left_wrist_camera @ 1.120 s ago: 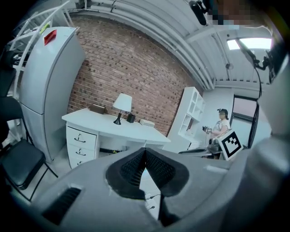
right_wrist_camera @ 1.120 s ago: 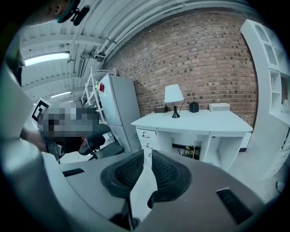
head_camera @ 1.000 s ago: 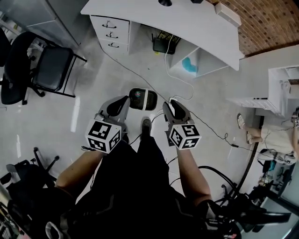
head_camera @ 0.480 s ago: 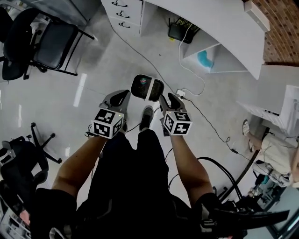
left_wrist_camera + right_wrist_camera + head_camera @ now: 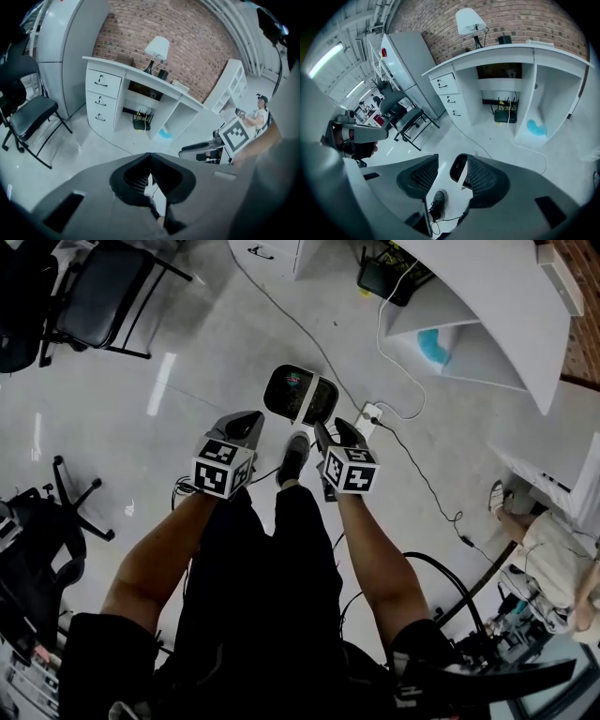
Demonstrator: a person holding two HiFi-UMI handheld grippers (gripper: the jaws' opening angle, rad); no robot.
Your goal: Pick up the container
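The container (image 5: 300, 395) is a dark bin with a white band, standing on the grey floor just beyond the person's shoe (image 5: 292, 461). In the head view my left gripper (image 5: 249, 420) hangs to its lower left and my right gripper (image 5: 324, 430) to its lower right, both a short way from it and pointing down. The left gripper (image 5: 149, 154) is shut, tips meeting with nothing between them. The right gripper (image 5: 452, 158) is open; its jaws have just been opening, and the container (image 5: 458, 168) shows in the gap, well beyond the pads.
A white desk (image 5: 487, 296) with drawers stands at the back, a black router (image 5: 382, 279) under it. Cables (image 5: 412, 465) and a power strip (image 5: 368, 416) lie right of the container. Black chairs (image 5: 94, 296) stand at left. A seated person (image 5: 553, 549) is at right.
Both grippers have sunk toward the floor and now flank the container's near side. The right jaws stand wider apart than before.
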